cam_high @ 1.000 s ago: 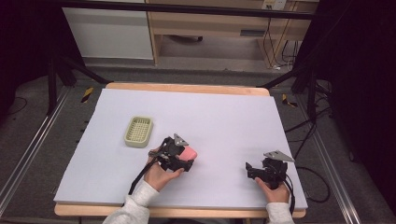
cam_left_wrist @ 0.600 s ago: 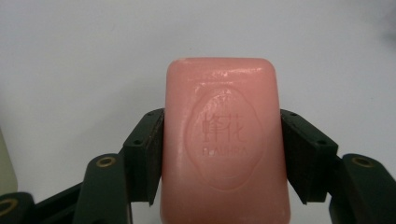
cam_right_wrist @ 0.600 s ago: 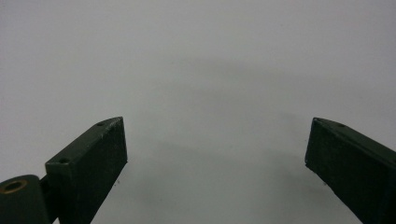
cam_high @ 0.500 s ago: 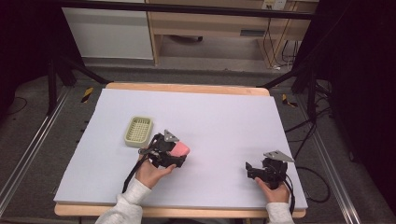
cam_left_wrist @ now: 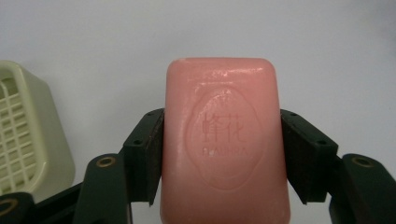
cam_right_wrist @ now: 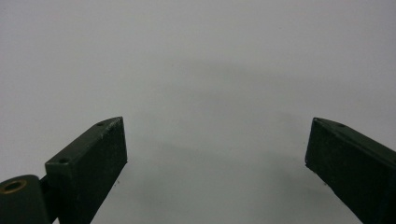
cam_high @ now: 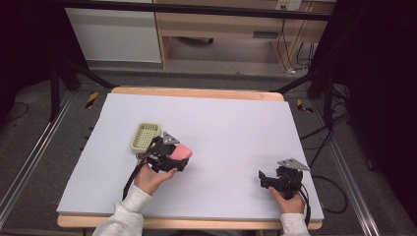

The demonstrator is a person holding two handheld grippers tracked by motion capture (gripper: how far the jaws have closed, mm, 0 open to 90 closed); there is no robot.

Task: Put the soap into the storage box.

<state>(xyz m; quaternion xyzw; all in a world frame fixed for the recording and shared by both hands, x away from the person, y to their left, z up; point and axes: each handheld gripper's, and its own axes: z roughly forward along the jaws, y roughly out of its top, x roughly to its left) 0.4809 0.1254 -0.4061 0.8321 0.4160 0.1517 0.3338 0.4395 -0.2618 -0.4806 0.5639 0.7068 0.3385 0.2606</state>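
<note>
From the high view I see my left gripper (cam_high: 178,156) holding the pink soap bar (cam_high: 182,151) just beside the pale green soap dish (cam_high: 145,137) on the tabletop (cam_high: 236,128), my right gripper (cam_high: 265,178) well apart near the front edge. The left gripper view adds that the jaws clamp the soap's long sides, embossed face toward the camera. The right gripper view shows its jaws wide apart over bare tabletop.

Both grippers are black: the left gripper (cam_high: 178,158) and right gripper (cam_high: 263,178) each carry a grey three-cornered plate on top, with black cables trailing behind. Brass screws sit behind the blocky jaws. The sleeves (cam_high: 129,211) are light grey.
</note>
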